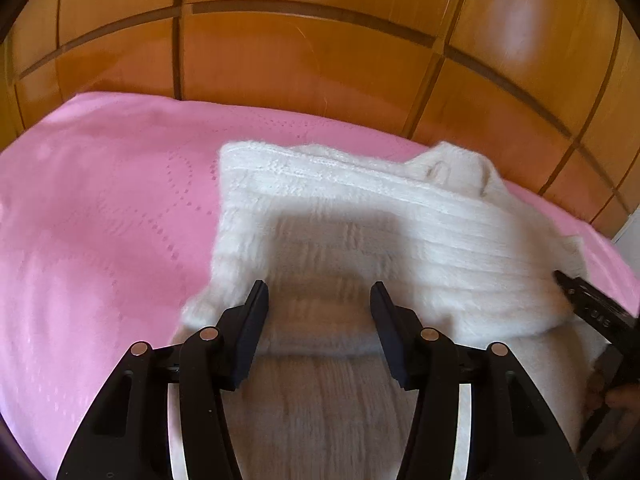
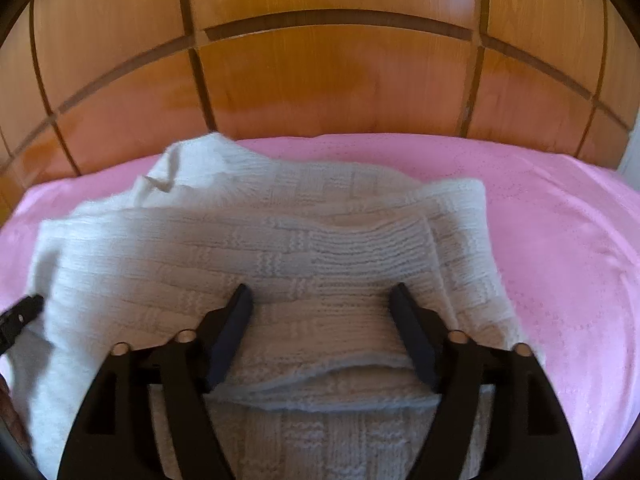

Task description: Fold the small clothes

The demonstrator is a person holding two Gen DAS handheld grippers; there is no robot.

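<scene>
With both the left gripper (image 1: pixel 319 294) and right gripper (image 2: pixel 320 300) hovering wide-jawed and empty over the white knit sweater (image 2: pixel 256 248), folded on the pink bedspread (image 2: pixel 560 240), a careless regrasp could snag only the top layer and undo the fold.

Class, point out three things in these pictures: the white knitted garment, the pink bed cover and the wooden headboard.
white knitted garment (image 2: pixel 280 248): right wrist view, folded top layer.
pink bed cover (image 1: pixel 100 220): left wrist view, bare stretch.
wooden headboard (image 2: pixel 320 88): right wrist view, centre panel.
</scene>
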